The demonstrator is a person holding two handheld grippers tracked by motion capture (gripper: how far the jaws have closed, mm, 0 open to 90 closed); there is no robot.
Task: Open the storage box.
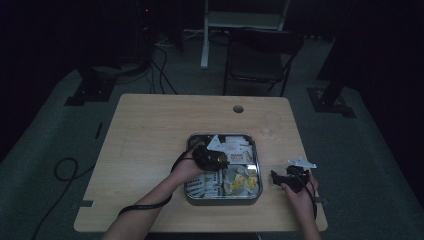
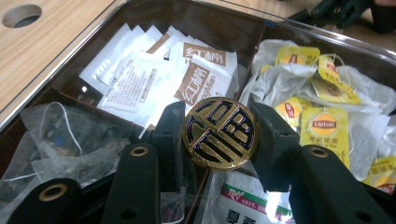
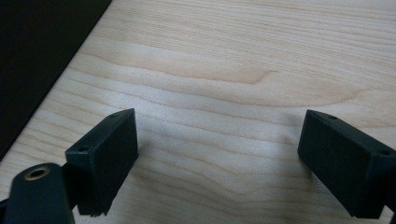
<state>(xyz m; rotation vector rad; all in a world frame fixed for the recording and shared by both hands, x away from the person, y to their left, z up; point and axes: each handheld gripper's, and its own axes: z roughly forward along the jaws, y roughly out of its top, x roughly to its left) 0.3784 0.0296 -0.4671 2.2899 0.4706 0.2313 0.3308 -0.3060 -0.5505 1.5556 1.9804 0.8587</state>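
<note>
- From the high view we saw the left gripper (image 1: pixel 212 158) over the middle of the square tray (image 1: pixel 256 150) on the wooden tabletop (image 1: pixel 150 130), while the right gripper (image 1: pixel 287 178) rested on the tabletop just right of the tray.
- In the left gripper view the fingers (image 2: pixel 170 135) were closed on a round black-and-gold medallion (image 2: pixel 219 133), held upright above the tray's dividers; white sugar sachets (image 2: pixel 154 74) lay behind it and yellow-tagged tea bags (image 2: pixel 322 116) to its right.
- In the right gripper view the fingers (image 3: pixel 109 149) stood wide apart with nothing between them, just above bare tabletop.
</note>
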